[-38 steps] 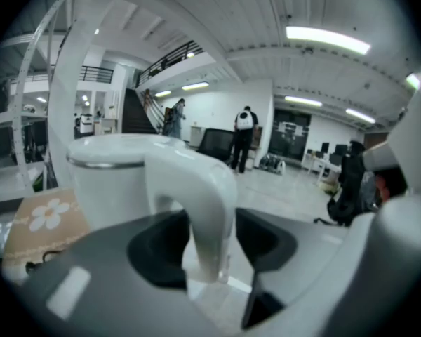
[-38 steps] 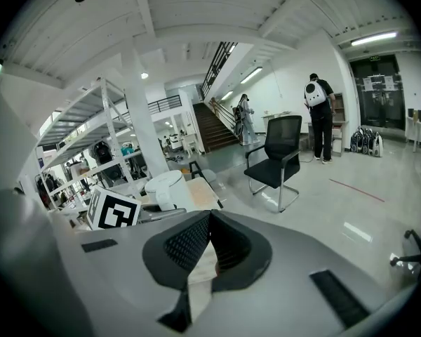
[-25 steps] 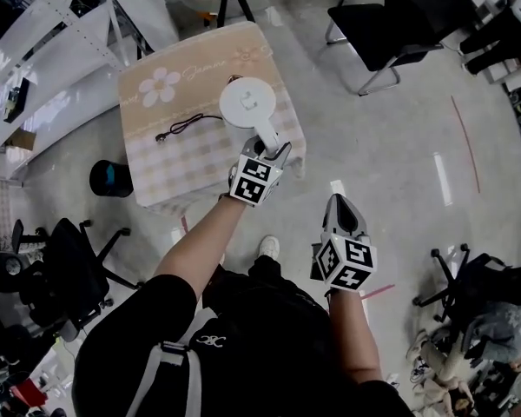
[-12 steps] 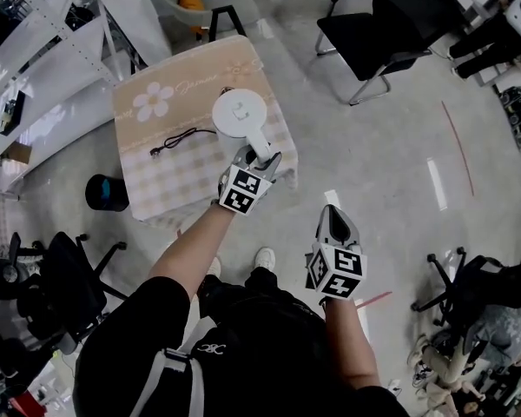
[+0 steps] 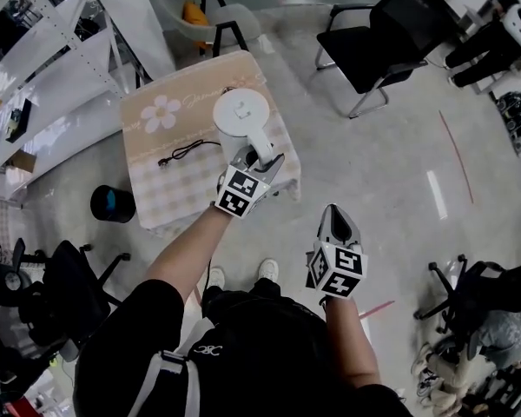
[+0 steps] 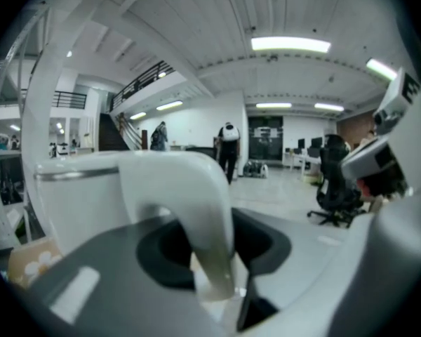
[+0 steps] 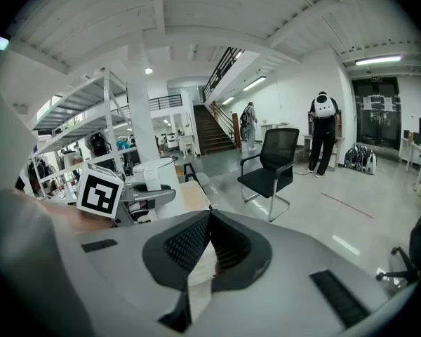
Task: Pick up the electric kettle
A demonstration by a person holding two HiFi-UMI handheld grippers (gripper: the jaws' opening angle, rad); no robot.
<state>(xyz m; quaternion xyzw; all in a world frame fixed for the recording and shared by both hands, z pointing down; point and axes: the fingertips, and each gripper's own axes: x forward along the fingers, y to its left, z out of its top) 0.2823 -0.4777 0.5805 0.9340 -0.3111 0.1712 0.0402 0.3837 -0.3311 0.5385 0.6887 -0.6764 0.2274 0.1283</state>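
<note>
Between left gripper (image 5: 259,160) jaws: white handle (image 6: 196,209) of electric kettle (image 5: 240,111); jaws just been closing, now clamped on it. Kettle body ahead, over cloth-covered table (image 5: 169,194). Right gripper (image 5: 334,215) jaws together, empty, well apart from kettle.

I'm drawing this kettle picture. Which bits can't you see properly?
- The kettle underside, head view: seen from above, its own body covers it.
- The plug on the cord, head view: too small to make out.
- The kettle's far side, left gripper view: the handle stands in front.
</note>
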